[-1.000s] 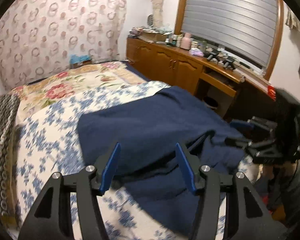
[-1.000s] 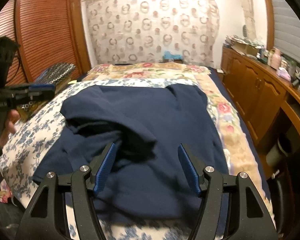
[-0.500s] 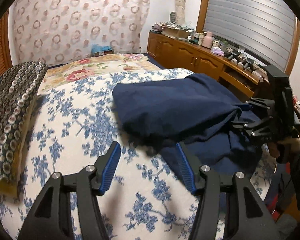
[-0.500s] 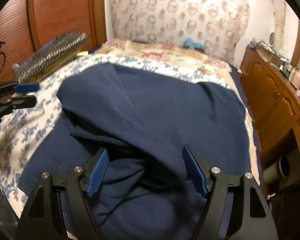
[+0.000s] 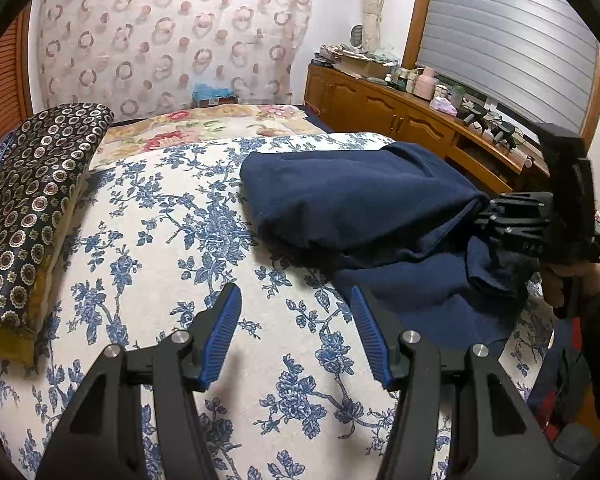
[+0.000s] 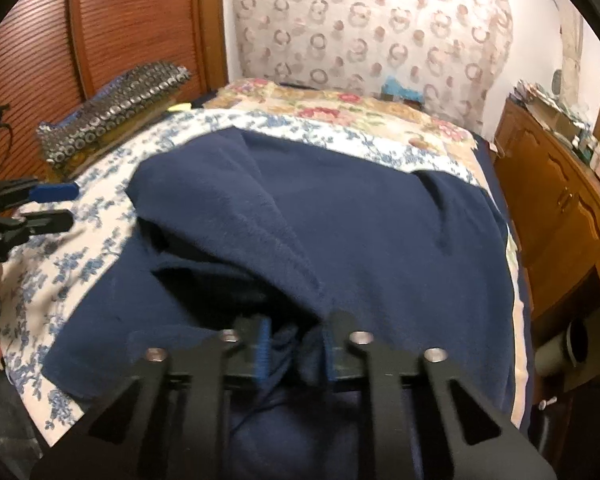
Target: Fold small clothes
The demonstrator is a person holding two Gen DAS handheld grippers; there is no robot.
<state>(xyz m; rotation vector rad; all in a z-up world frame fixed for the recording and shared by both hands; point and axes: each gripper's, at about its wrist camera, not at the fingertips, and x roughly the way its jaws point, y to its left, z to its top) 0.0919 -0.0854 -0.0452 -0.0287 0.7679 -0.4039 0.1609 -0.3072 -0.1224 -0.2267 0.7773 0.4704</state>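
Bedspread [image 5: 148, 216]: garment [image 6: 380, 216] between hand-held gripper [image 6: 294, 350] jaws

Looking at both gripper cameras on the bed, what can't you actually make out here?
- Garment type: navy garment is bunched in both views.
- Right hand-held gripper: jaws closing, cloth between; pad contact blurred in the right wrist view.
- Left hand-held gripper: nothing between its jaws.
- Dresser clutter: too small in the left wrist view.

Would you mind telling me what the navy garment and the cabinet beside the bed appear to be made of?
Navy garment: soft, matte knit, perhaps fleece or thick cotton; its surface looks fuzzy and folds thickly. Cabinet: wood or wood veneer with a glossy varnish; orange-brown panelled doors catch the light.
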